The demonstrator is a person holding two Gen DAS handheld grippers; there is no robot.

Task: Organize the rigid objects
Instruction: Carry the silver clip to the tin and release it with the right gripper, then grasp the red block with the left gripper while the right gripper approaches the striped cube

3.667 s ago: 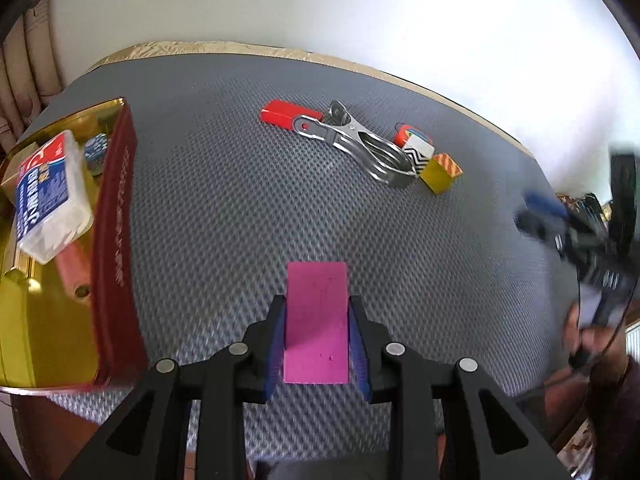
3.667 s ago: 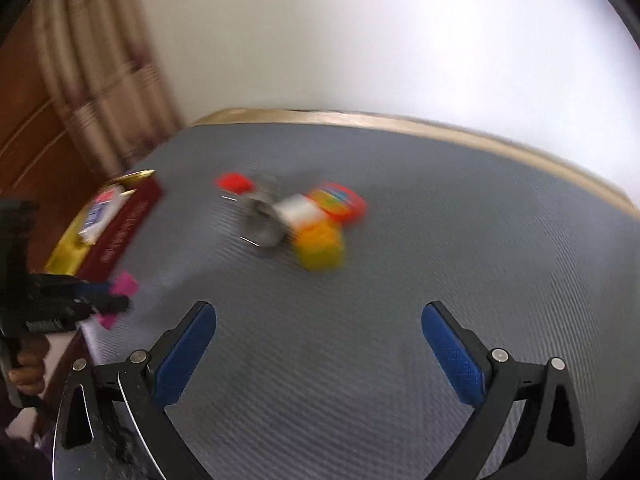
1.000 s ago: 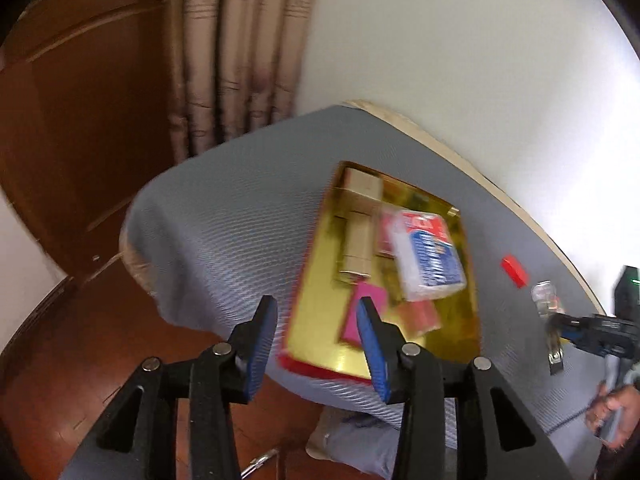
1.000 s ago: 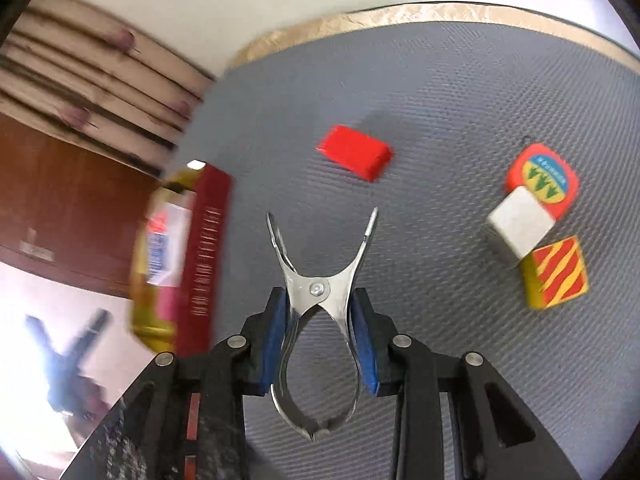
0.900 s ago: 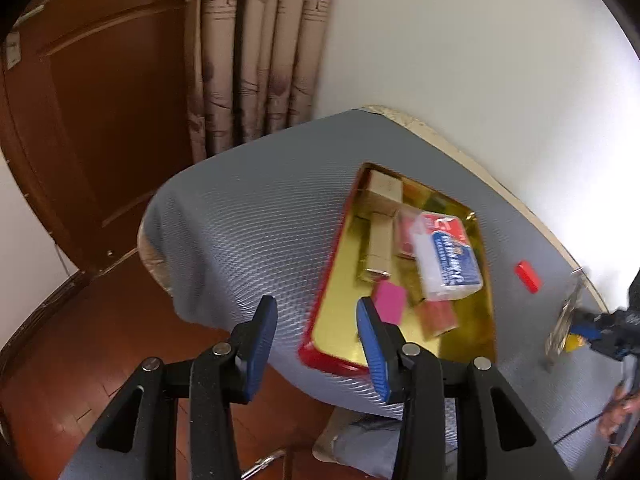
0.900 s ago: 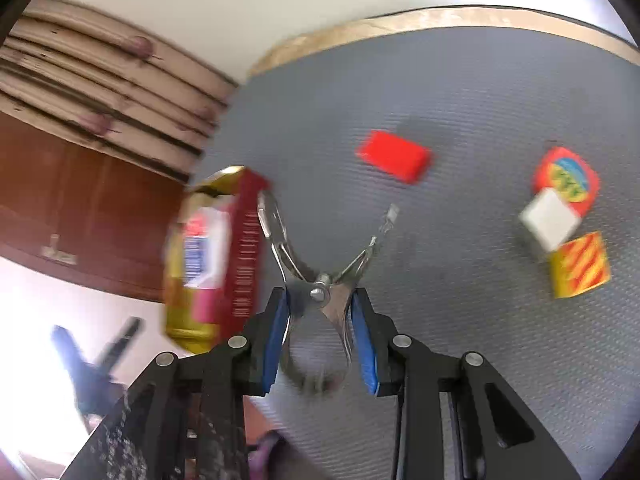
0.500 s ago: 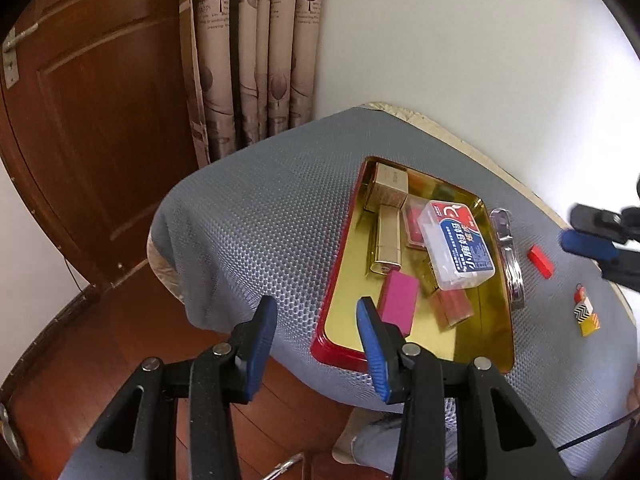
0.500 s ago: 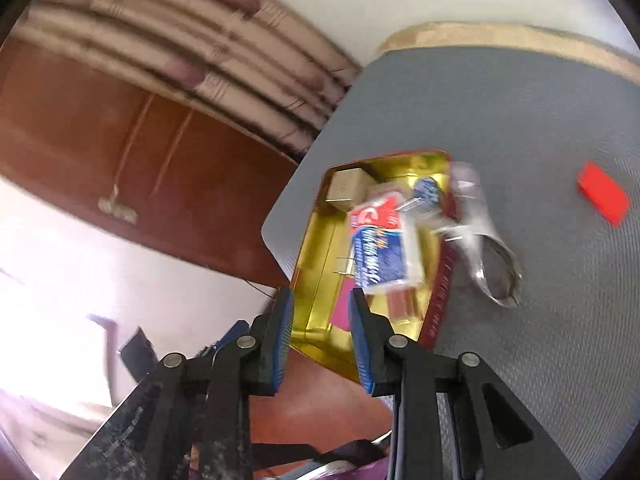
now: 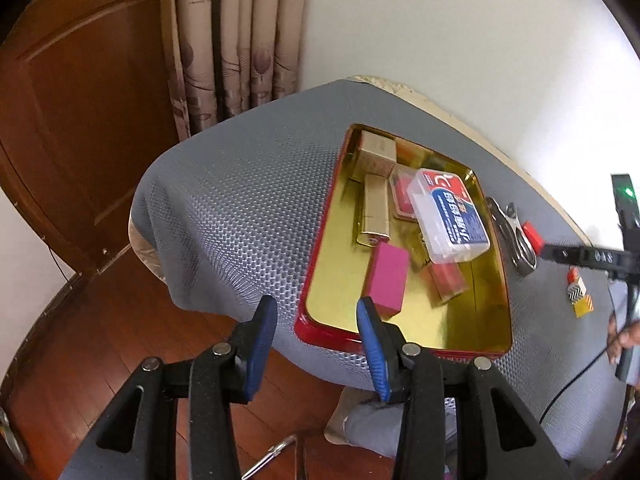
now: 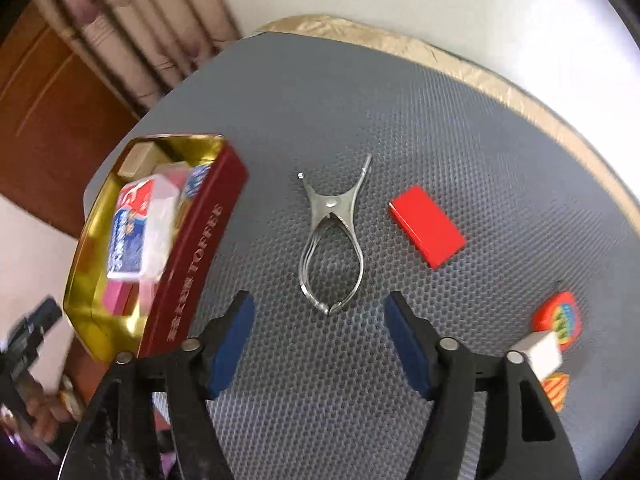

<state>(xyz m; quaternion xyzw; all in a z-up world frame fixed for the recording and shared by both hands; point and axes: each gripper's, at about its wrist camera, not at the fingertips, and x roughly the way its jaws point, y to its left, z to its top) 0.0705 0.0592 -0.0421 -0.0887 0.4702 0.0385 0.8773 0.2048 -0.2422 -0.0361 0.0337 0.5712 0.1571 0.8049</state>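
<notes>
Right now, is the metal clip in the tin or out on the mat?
Out. The metal clip lies flat on the grey mat beside the red tin, ahead of the opening right gripper, nothing between its jaws.

Left gripper (image 9: 316,322): seen pointed steeply downward in its own wrist view; the jaws are held partly apart, nothing gripped between them.
Left fingers (image 9: 259,344): blue pads are shown on black arms, both bare.
Left gripper from the other side (image 10: 30,334): caught blurred at the lower left edge of the right wrist view.
Left hand (image 10: 44,416): glimpsed blurred below that gripper, wrapped round the handle.
Right gripper (image 10: 320,338): aimed steeply down; the jaws are being opened at this moment, nothing pressed between the pads.
Right fingers (image 10: 406,344): blue pads are set wide, both bare.
Right hand (image 9: 622,338): partly seen at the right edge of the left wrist view, closed on the black handle.
</notes>
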